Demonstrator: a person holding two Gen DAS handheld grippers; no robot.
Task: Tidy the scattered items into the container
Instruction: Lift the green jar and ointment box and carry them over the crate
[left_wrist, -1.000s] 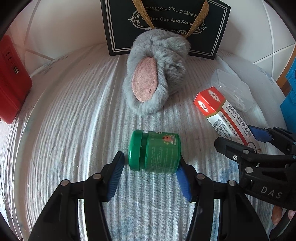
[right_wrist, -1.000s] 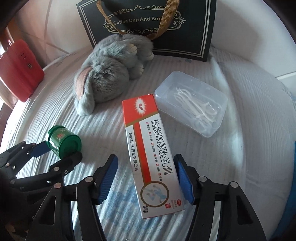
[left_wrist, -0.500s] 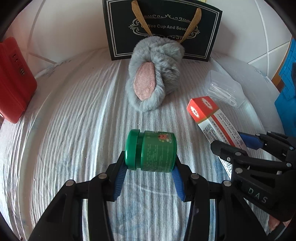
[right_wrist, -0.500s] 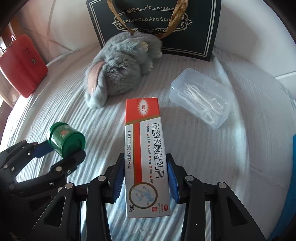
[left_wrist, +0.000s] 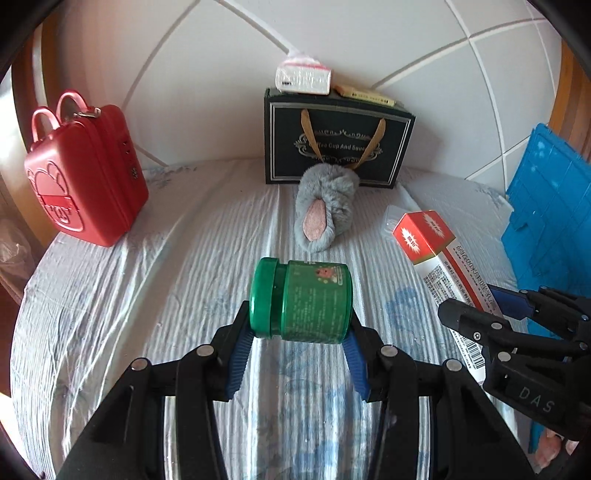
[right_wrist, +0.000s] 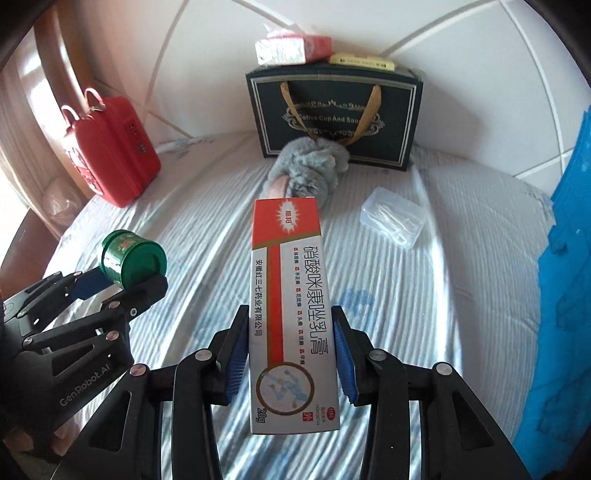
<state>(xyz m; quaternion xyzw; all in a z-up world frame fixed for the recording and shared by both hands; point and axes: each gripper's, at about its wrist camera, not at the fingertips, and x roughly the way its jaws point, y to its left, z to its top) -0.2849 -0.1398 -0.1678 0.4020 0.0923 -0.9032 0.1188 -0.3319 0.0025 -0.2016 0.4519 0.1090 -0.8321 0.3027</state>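
Left wrist view, item one: my left tool (left_wrist: 299, 338), blue pads clamped on either end of a green plastic jar with a green screw lid (left_wrist: 300, 301), held on its side above the white striped bedsheet (left_wrist: 147, 295).

Right wrist view, item two: my right tool (right_wrist: 291, 356), pads pressed on the long sides of a red-and-white cardboard ointment box with Chinese print (right_wrist: 290, 291), held clear of the sheet and pointing away from the camera.

Items on the bed, as I read them:
- Grey furry plush rabbit with a pink ear (left_wrist: 325, 218), lying just in front of the bag.
- Clear plastic lidded case of small white picks (right_wrist: 393, 216), to the right of the rabbit, apart from it.
- Dark green paper gift bag with gold ribbon handles (left_wrist: 338, 144), upright against the wall, with small packets resting on top.
- Red hard-shell mini suitcase with loop handles (left_wrist: 83, 173), standing far left.
- Blue plastic crate (left_wrist: 550, 221), at the right edge.
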